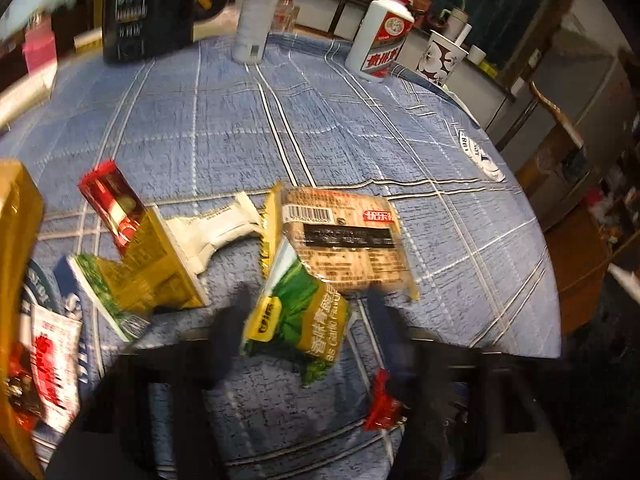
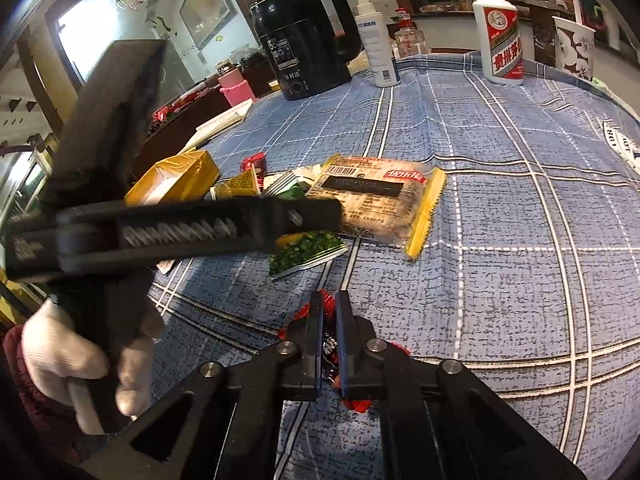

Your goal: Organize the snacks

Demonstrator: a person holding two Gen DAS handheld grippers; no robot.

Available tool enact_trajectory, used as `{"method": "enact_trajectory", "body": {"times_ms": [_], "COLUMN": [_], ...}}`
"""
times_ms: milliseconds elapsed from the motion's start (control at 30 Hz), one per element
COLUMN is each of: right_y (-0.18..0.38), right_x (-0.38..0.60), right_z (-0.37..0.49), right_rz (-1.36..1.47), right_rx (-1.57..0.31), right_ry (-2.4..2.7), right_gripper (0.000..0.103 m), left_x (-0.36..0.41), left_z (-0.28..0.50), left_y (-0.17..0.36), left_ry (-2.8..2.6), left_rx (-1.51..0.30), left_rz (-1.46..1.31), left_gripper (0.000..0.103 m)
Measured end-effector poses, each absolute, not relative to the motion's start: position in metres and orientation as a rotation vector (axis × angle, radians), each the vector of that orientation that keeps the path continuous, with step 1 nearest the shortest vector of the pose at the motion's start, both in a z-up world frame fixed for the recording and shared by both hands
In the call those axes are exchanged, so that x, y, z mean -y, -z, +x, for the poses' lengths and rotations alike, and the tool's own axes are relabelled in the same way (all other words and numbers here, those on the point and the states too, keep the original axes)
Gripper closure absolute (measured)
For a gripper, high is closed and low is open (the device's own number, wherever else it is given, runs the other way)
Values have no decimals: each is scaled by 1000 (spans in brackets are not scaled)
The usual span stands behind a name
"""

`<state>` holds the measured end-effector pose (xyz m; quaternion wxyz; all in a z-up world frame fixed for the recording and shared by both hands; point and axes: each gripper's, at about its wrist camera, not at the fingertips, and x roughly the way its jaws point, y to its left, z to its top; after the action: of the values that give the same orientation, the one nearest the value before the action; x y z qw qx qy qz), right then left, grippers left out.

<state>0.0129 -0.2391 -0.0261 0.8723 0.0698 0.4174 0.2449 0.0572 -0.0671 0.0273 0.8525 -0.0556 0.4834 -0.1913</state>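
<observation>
On the blue checked tablecloth [image 1: 400, 140] lies a heap of snacks. A green pea packet [image 1: 296, 320] sits between the blurred fingers of my left gripper [image 1: 308, 306], with a narrow gap showing on its right side, so the jaws stand open. Behind it lies a clear biscuit packet with yellow ends [image 1: 344, 240]. In the right wrist view, my right gripper [image 2: 330, 320] is shut on a red snack wrapper [image 2: 356, 404] low over the cloth. The left gripper [image 2: 316, 210], held by a white-gloved hand [image 2: 80, 360], hovers over the green pea packet [image 2: 304, 248].
A yellow box [image 1: 160, 256], a red packet [image 1: 108, 200] and a white packet [image 1: 216, 232] lie left of the heap. A black kettle [image 2: 304, 40], a white spray bottle [image 2: 378, 40], a liquor bottle [image 2: 500, 36] and a paper cup [image 2: 572, 48] stand at the back. The table's rounded edge [image 1: 552, 280] is on the right.
</observation>
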Motion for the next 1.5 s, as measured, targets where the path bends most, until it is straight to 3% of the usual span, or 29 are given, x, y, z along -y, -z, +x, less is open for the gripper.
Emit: {"method": "enact_trajectory", "body": {"times_ms": [67,133,233,433,667,700,767,900,1233,1500], "right_y": [27,27,25,21,24,25,24,23,-8,-42], "right_x": [240,240,234,223,212,211,213,223,217,152], "right_z": [13,13,9,-10,-34,-37,-41,-43,-66,-70], "right_rz": [163,171,147,22,-149,-168,-194,-136,-77,-33], "right_rx": [-876,-883,-878,-877,-882,-881,-875,-879,-810,-775], "right_ry": [-528,-556,-581,-567,-484,-467,-419,-423,-453,-605], "right_gripper": [88,63,53,49,49,52,69,79,79,79], "left_x": [62,57,43,13,6,9,10,3,-55,-134], "left_z": [56,52,44,17,-5,-12,-22,-43,-76,-83], "left_y": [-28,-31,-39,-53,-46,-44,-43,-46,-70,-95], "left_ry": [421,420,438,449,479,479,484,487,462,325], "left_rx": [-1022,-1013,-996,-958,-983,-983,-971,-951,-837,-731], "left_rz": [-133,-125,-181,-244,-235,-203,-185,-207,-385,-460], "left_gripper": [67,72,80,82,82,82,82,82,82,82]}}
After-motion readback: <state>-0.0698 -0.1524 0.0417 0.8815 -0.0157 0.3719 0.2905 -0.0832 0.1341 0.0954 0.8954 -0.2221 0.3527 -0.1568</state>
